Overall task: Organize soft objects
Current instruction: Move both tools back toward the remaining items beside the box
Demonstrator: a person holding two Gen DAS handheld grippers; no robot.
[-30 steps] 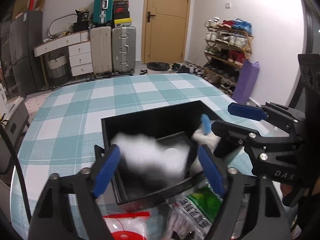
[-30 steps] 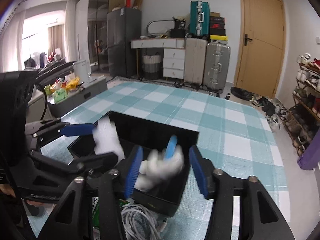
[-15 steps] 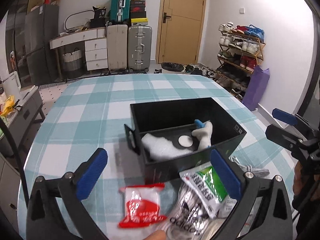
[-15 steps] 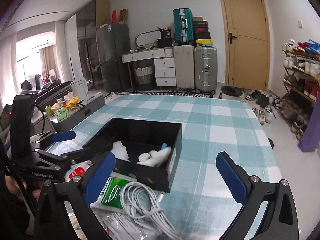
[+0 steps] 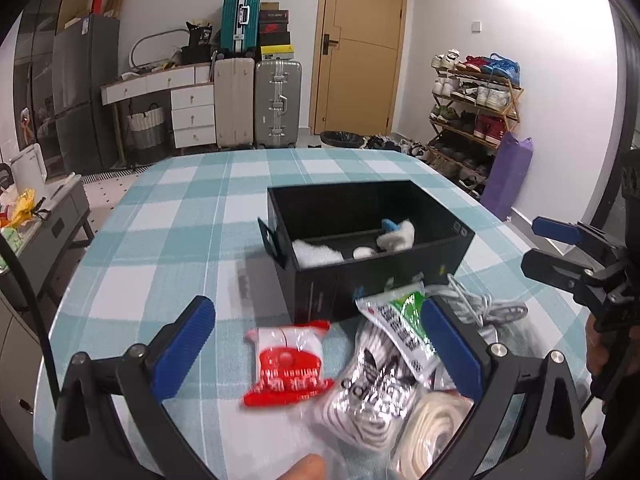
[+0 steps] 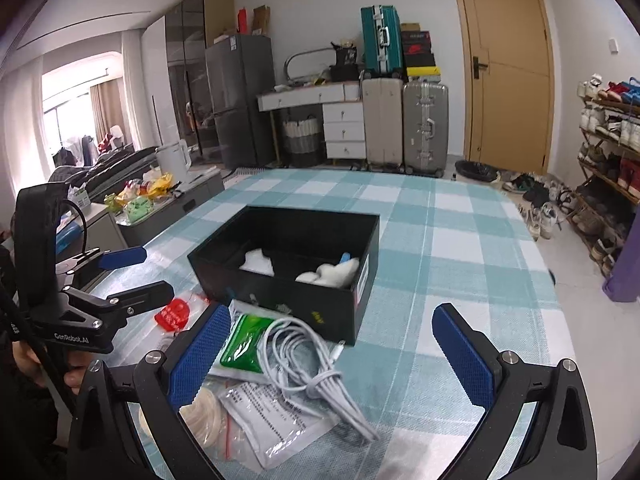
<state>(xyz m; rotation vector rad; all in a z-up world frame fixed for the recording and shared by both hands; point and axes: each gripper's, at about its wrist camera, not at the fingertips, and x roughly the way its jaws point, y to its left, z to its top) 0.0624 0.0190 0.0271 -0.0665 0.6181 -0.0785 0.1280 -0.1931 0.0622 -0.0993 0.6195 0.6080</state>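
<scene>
On the table (image 6: 460,240) stood a box (image 6: 320,316) with 2 soft items inside: one (image 6: 258,261) at its left, another (image 6: 332,273) at its right. Before the box lay packets (image 5: 400,328) and a coiled cable (image 6: 308,356). A suitcase (image 6: 425,124) stood behind the table.

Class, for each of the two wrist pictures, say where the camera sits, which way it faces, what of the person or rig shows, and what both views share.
Left wrist: on the left tool, open, facing the black box from its left; a fingertip and the right tool show.
Right wrist: on the right tool, open, facing the box from its right; the left tool shows.
Shared: box, white cable, green packet, checked tablecloth.
</scene>
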